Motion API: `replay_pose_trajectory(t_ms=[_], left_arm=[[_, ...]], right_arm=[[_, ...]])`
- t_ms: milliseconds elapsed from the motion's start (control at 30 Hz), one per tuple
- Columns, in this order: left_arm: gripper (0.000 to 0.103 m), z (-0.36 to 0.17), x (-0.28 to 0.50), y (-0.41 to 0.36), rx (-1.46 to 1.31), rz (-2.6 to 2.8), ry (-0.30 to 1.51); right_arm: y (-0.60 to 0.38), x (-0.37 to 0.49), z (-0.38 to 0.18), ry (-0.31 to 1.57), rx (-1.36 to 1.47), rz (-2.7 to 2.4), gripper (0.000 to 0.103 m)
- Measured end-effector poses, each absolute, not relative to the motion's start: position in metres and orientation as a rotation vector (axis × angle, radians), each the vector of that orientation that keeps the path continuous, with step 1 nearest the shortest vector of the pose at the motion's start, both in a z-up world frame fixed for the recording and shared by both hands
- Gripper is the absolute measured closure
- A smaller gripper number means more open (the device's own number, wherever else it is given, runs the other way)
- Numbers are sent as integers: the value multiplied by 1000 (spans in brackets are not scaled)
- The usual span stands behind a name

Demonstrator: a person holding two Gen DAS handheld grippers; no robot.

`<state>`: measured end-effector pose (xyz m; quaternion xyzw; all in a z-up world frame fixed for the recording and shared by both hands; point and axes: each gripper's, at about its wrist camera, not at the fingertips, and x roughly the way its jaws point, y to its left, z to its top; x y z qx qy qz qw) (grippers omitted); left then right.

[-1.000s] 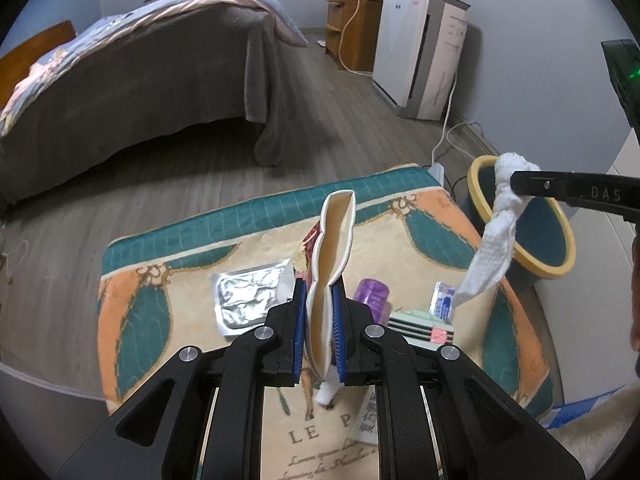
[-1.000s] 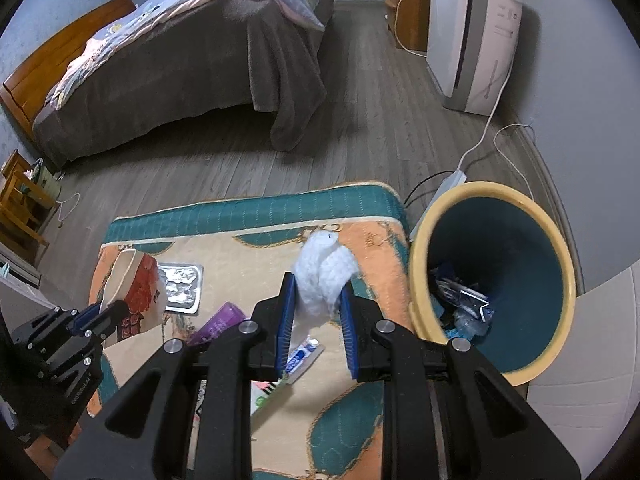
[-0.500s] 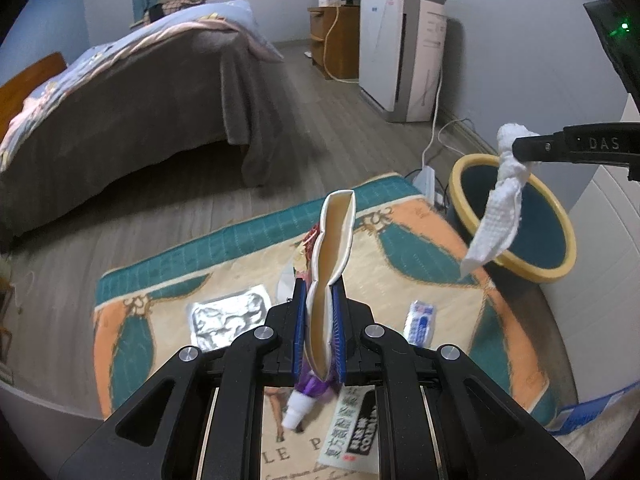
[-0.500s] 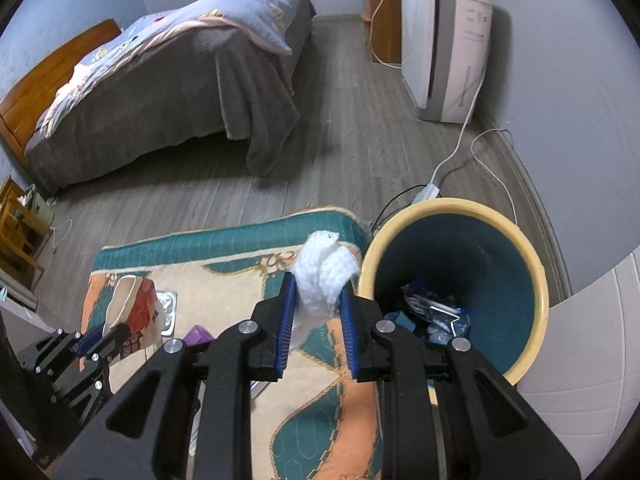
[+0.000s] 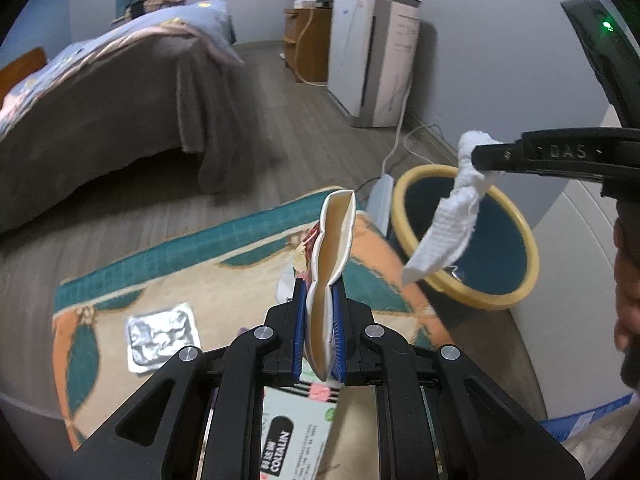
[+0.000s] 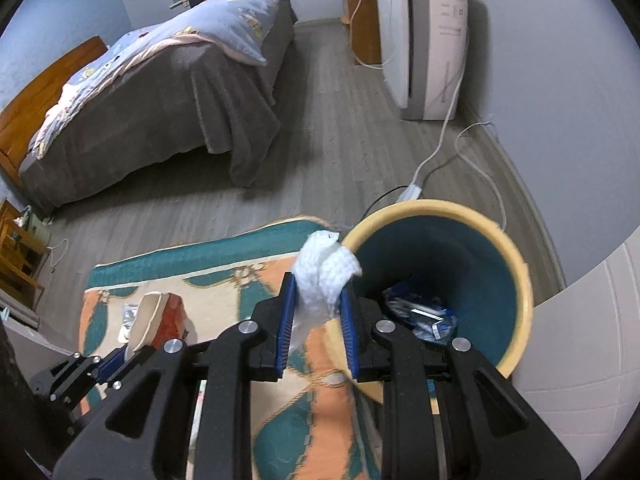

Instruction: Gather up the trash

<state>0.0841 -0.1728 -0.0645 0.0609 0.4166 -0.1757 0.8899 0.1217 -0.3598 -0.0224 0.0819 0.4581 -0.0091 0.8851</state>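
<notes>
my right gripper point(image 6: 316, 322) has its jaws clenched on a crumpled white tissue point(image 6: 324, 276), which hangs over the near rim of the yellow-rimmed teal bin point(image 6: 516, 264) – wrappers already lie in its bottom. in the left wrist view the tissue dangles from the right gripper's finger, which reads "das". my left gripper point(image 5: 320, 332) has its jaws clamped on a squashed paper cup point(image 5: 334, 240), cream inside, red print outside, held above the patterned cloth point(image 5: 168, 280) in orange, teal and cream. on the cloth lie a silver blister pack point(image 5: 162, 334) and, under the left gripper, a pale carton point(image 5: 296, 432) whose black label reads "coltalin" – the smaller print is too blurred to read. beyond stand a bed point(image 6: 160, 92) and a white appliance point(image 6: 424, 40).
</notes>
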Motion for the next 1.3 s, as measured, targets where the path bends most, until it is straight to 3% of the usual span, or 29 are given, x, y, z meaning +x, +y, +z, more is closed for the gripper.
replay_pose_trajectory(t_ms=[767, 1033, 1133, 1167, 1233, 1300], left_arm=[[90, -77, 113, -286, 233, -593, 916], [86, -81, 128, -316, 241, -640, 874], [68, -75, 129, -319, 235, -646, 840], [55, -74, 128, -318, 231, -645, 831], [44, -74, 127, -316, 228, -635, 825], [30, -75, 126, -310, 227, -619, 829]], right_arm=[[-494, 120, -69, 1034, 210, -338, 82], [-482, 124, -66, 997, 163, -374, 78], [-486, 124, -59, 962, 153, -393, 46], [-485, 123, -57, 952, 150, -397, 35], [-484, 124, -56, 951, 146, -390, 31], [-481, 126, -56, 953, 140, -376, 17]])
